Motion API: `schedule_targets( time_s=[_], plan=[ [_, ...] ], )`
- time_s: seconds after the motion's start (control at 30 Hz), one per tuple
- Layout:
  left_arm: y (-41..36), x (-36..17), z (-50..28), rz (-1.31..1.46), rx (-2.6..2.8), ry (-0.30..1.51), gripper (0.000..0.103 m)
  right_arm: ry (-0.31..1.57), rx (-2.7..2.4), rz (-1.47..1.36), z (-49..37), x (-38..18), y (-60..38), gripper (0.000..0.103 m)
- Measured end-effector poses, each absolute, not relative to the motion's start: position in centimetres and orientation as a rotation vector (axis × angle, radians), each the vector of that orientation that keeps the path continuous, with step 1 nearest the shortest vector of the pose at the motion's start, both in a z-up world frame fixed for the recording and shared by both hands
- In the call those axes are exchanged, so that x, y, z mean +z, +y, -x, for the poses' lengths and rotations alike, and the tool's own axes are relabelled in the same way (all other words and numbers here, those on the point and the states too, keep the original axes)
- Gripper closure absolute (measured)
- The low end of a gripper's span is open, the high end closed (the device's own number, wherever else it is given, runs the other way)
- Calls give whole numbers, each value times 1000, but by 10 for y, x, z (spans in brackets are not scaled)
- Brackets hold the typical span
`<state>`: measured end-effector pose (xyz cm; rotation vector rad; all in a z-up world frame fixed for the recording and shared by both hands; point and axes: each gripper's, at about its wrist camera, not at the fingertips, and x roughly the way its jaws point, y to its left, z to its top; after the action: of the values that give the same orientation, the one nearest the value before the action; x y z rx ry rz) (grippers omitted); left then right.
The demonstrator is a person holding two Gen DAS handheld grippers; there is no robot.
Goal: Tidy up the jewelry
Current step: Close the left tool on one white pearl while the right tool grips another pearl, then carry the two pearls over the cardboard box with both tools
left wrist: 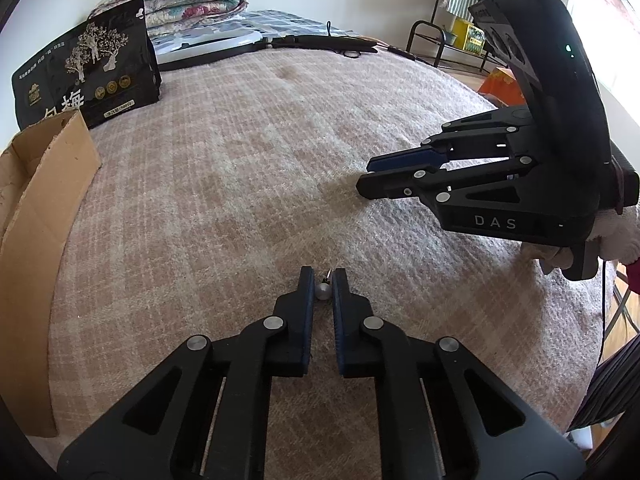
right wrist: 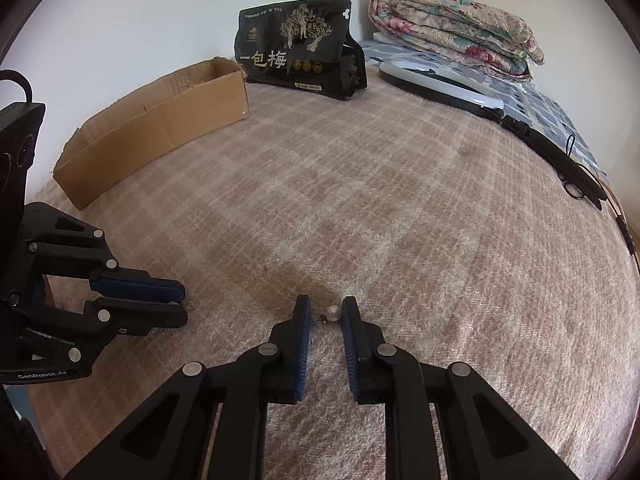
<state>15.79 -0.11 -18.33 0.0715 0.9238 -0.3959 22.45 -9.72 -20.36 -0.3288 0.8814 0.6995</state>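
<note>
Two pearl earrings lie on the pink checked blanket [left wrist: 248,184]. One pearl earring [left wrist: 322,290] sits between the fingertips of my left gripper [left wrist: 322,280], whose jaws are narrowly apart around it, the pearl against the left pad. The other pearl earring [right wrist: 333,313] lies between the fingertips of my right gripper [right wrist: 326,312], which is open with a gap on both sides. The right gripper [left wrist: 366,174] also shows in the left wrist view, low over the blanket. The left gripper [right wrist: 182,300] shows at the left of the right wrist view.
An open cardboard box [right wrist: 156,128] stands at the blanket's left edge, also in the left wrist view [left wrist: 36,216]. A black snack bag [right wrist: 300,48] stands behind it. Folded floral quilts [right wrist: 452,28], a ring light [right wrist: 440,80] and black cables [right wrist: 568,172] lie at the back right.
</note>
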Motion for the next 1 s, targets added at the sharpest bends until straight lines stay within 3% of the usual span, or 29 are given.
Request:
schedule_targets(
  time_s=[1.0],
  plan=[
    [38,-115,-120,-40,-338,812,96,786,697,311,-196,-130,-89,89]
  ],
)
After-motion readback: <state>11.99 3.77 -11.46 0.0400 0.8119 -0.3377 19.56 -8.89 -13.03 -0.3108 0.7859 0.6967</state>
